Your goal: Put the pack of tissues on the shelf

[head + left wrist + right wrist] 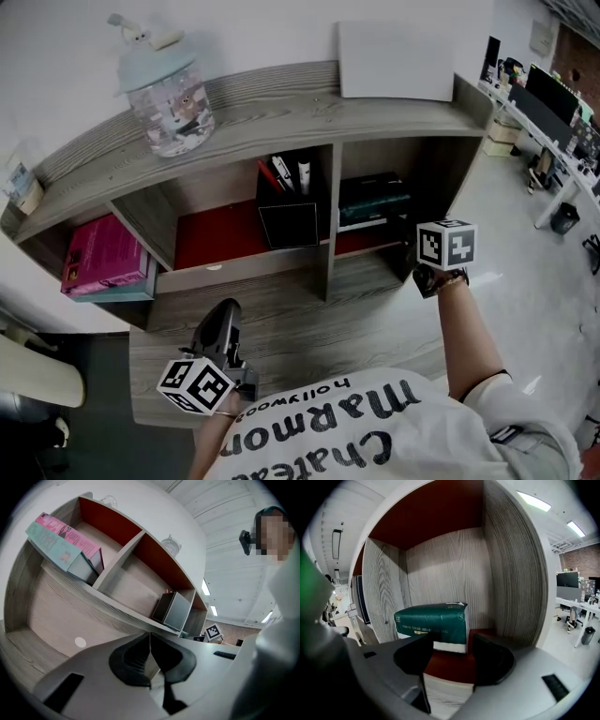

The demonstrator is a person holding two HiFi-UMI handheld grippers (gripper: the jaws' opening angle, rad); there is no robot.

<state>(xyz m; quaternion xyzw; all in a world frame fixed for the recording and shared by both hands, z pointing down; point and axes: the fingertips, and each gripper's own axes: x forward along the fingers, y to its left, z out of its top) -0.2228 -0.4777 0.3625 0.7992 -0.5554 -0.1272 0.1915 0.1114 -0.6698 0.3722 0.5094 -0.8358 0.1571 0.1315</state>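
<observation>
The pack of tissues [433, 623], dark green with a white underside, lies on the red floor of the shelf's right compartment [506, 573], against its back wall. The pack [373, 199] shows as a dark green block there in the head view too. My right gripper [451, 641] stands just in front of it, jaws apart, with nothing between the pads. In the head view that gripper [419, 267] sits at the compartment's mouth under its marker cube. My left gripper [150, 641] is shut and empty; it [223, 323] rests low over the desk at the left.
A black pen holder [288, 220] stands in the middle compartment and a pink box [101, 261] in the left one. On the shelf top [272, 108] are a glass jar [169, 94] and a white board [396, 61]. The wooden desk [319, 323] lies below.
</observation>
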